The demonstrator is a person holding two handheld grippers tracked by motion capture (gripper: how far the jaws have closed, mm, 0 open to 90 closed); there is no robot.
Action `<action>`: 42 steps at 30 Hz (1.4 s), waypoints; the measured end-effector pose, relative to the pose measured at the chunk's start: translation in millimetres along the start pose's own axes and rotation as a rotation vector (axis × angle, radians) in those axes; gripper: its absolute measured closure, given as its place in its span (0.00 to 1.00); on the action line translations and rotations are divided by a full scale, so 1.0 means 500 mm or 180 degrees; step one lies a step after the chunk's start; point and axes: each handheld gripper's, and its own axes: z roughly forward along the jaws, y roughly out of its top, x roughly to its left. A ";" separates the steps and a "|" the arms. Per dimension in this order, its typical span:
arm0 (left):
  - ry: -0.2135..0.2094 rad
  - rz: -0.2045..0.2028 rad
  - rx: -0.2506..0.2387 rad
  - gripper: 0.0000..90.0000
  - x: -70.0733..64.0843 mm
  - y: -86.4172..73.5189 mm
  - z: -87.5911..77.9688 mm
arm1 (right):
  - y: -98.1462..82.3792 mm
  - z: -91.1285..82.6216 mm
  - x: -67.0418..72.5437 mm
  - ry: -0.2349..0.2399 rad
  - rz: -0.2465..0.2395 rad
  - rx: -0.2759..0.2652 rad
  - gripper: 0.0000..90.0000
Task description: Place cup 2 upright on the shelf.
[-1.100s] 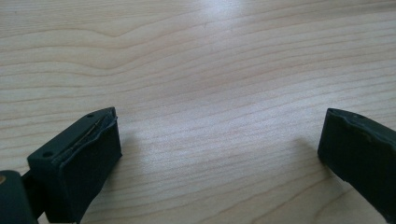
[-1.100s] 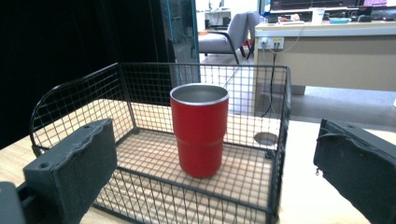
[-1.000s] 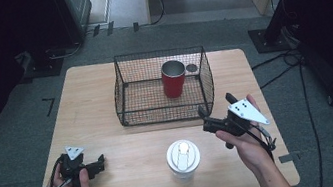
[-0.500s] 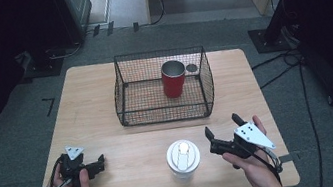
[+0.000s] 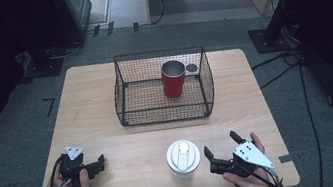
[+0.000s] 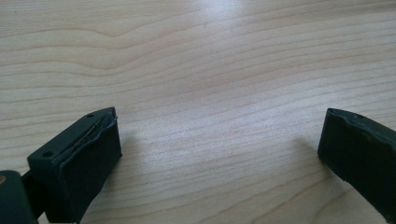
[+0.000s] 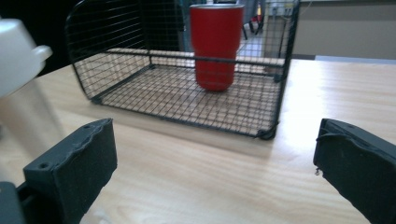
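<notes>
Each hand-held gripper is black with two thick, blocky jaws with small screw holes. The left hand-held gripper (image 5: 98,163) and the right hand-held gripper (image 5: 221,149) both carry a grey three-cornered plate on top and trail a black cable.

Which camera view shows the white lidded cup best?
The high view: the white lidded cup stands whole near the table's front edge, just left of the right gripper, lid fully visible. The right gripper view catches part of it, blurred, at its left edge. The left gripper view faces bare wood.
</notes>
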 end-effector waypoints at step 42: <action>-0.0001 -0.0008 -0.0005 0.00 0.000 0.000 0.000 | -0.027 -0.034 0.123 0.0727 -0.0116 0.0080 0.00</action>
